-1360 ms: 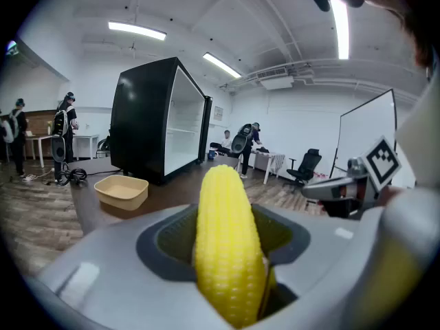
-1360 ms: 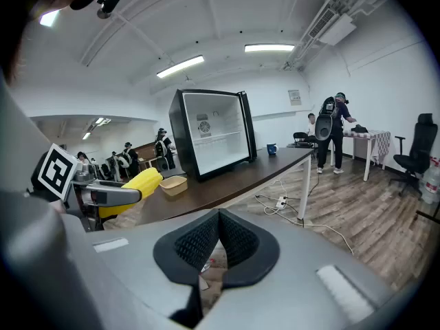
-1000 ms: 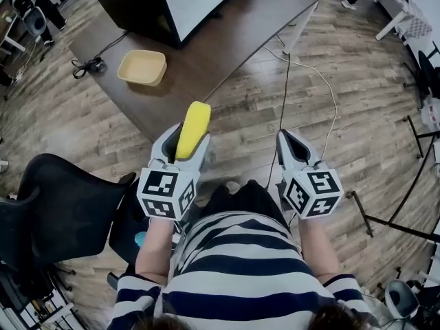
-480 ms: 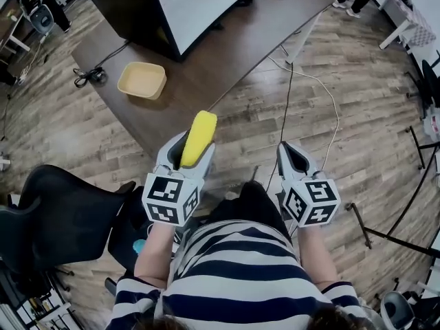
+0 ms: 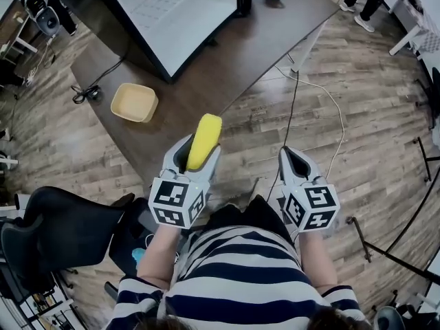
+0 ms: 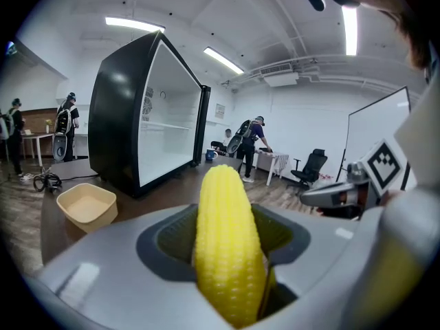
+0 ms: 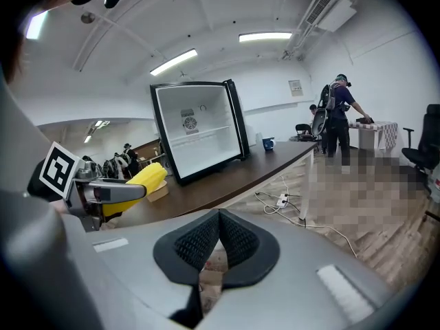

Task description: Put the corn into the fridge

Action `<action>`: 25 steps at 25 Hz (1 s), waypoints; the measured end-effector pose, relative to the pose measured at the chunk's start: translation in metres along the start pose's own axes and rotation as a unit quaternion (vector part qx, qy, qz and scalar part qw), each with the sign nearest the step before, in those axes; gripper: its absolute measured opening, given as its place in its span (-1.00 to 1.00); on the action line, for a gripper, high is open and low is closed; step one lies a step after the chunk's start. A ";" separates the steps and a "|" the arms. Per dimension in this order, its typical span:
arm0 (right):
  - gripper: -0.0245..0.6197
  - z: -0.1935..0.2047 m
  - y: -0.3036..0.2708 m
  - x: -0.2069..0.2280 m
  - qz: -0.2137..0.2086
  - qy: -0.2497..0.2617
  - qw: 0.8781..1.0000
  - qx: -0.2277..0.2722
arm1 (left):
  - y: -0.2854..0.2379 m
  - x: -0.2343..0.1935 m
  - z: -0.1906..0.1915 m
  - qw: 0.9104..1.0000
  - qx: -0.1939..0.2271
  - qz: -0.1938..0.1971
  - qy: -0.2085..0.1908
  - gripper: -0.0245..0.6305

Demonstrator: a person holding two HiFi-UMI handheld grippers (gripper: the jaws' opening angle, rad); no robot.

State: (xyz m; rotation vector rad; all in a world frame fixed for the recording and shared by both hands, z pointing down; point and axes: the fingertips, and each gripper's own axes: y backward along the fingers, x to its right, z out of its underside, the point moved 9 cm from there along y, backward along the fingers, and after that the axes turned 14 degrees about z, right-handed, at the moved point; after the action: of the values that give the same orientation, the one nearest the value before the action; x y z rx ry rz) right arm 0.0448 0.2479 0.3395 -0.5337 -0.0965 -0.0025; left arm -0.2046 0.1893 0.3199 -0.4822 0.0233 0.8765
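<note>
left gripper [image 5: 199, 151]: fingers grasp corn [image 5: 205, 139] low down | right gripper [image 5: 287, 154]: fingers pressed together, empty | risk: corn's free end may lever out or clip fridge [image 5: 172, 16] rim at worktop [image 5: 234, 57] far edge

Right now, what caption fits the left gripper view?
Left gripper holds yellow corn, facing the open fridge on the table.
</note>
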 end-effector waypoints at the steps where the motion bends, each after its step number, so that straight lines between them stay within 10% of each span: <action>1: -0.93 -0.005 -0.006 0.005 -0.003 0.002 1.000 0.000 | -0.007 0.000 -0.004 1.000 0.000 -0.001 0.002 -0.93; 25: -0.93 -0.056 -0.074 0.106 -0.088 0.036 0.995 0.008 | -0.112 0.042 -0.061 0.998 0.023 -0.052 0.023 -0.93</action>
State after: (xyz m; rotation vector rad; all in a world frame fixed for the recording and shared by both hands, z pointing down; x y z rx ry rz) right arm 0.1531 0.1585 0.3390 -0.5071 -0.0735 -0.1919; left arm -0.0839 0.1344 0.3005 -0.4565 0.0603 0.7606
